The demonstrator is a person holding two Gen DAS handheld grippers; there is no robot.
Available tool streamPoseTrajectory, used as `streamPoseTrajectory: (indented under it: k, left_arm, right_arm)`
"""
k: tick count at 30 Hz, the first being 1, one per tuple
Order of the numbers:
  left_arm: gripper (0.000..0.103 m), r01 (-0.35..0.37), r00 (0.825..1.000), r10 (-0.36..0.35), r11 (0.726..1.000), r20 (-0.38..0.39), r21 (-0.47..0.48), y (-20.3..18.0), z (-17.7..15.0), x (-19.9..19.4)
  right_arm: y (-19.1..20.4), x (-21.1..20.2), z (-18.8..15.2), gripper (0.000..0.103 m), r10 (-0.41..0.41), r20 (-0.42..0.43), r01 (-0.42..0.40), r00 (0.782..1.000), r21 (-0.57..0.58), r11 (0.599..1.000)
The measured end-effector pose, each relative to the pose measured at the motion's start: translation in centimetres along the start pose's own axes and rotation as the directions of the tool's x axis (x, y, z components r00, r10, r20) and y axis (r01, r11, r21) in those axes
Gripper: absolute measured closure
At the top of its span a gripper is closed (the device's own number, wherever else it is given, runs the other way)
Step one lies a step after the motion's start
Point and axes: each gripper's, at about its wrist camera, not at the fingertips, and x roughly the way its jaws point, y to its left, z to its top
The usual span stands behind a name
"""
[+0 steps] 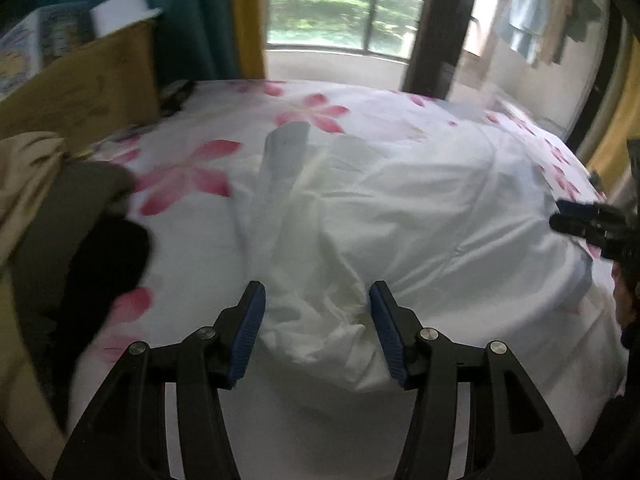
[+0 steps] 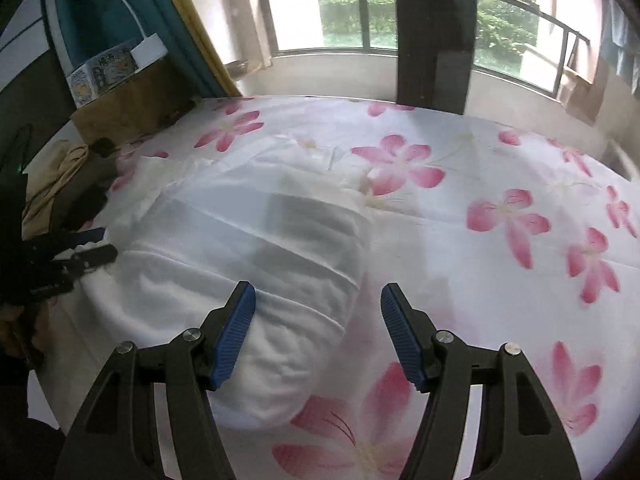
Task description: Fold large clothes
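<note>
Nearest the lens: left gripper [image 1: 316, 308], blue pads apart, nothing clamped; crumpled hem of the white garment [image 1: 400, 208] lies between them at 12 o'clock, contact uncertain. Garment is partly folded, spread on the flowered bedsheet [image 2: 500, 200]. Right gripper [image 2: 318, 312] also stands apart and empty, over the garment's rolled end at 11 o'clock. Risk, judged: white on white sheet, so a pinch may take the bedsheet too, or only the top layer, dragging the fold undone.
</note>
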Motion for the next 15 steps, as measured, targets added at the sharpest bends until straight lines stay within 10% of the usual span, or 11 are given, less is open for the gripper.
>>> streamPoseTrajectory:
  k: [7,15]
  left_arm:
    - [0.046,0.028,0.994,-0.027,1.000,0.101,-0.003,-0.4,2.7,-2.3]
    - [0.046,0.091,0.992,-0.089,0.996,-0.085,0.026,-1.7,4.1,4.7]
  right_arm:
    - [1.4,2.1,0.5,0.030,0.003,0.017,-0.002,1.000,-0.059,0.998]
    - [0.3,0.7,0.8,0.030,0.004,0.046,-0.002,0.999,-0.047,0.999]
